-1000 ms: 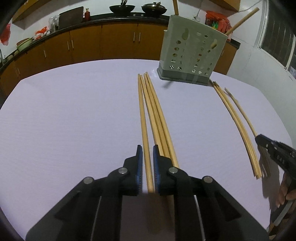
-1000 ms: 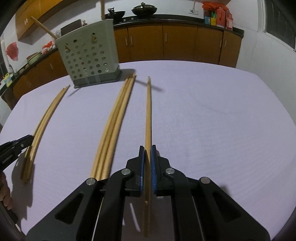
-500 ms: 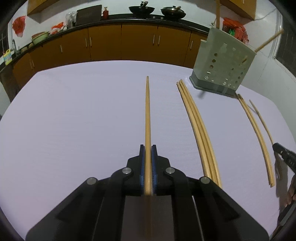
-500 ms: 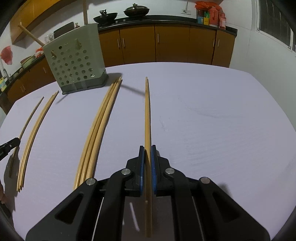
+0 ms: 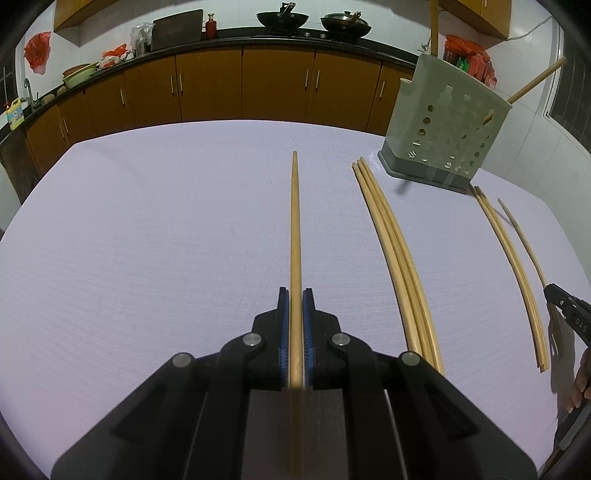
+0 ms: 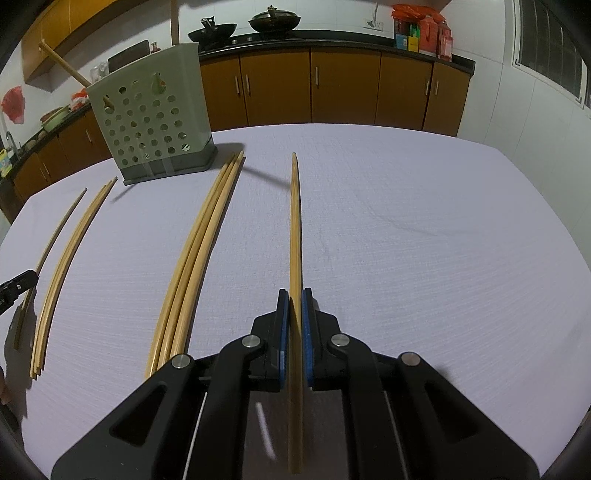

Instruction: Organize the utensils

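Right wrist view, perforated holder (image 6: 155,125), chopstick (image 6: 62,66) poking out

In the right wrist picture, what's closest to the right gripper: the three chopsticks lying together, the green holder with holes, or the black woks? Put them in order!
From the right gripper, nearest first:
1. The three chopsticks, on the table just to its left.
2. The green holder, farther back on the left, at the table's far side.
3. The black woks, on the counter beyond the table.
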Demonstrator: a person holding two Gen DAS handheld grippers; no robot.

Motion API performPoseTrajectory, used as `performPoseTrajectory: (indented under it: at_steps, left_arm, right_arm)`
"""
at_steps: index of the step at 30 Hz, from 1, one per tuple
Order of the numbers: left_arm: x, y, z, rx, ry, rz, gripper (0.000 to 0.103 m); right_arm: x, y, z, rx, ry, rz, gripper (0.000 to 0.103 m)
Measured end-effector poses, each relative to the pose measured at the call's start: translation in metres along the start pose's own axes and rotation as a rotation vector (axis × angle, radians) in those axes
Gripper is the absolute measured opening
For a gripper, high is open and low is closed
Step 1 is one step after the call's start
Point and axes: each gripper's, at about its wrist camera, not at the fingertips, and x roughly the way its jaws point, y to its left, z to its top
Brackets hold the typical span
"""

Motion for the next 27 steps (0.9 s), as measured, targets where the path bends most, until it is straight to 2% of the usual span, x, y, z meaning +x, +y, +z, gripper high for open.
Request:
performPoseTrajectory:
  at_steps: [27]
  left_arm:
    - [0.0000, -0.0021, -0.0005, 0.017, 0.001, 0.003, 0.014]
  right_arm:
    - [-0.0007, -0.0003, 0.0004, -0.001, 0.001, -0.002, 0.008]
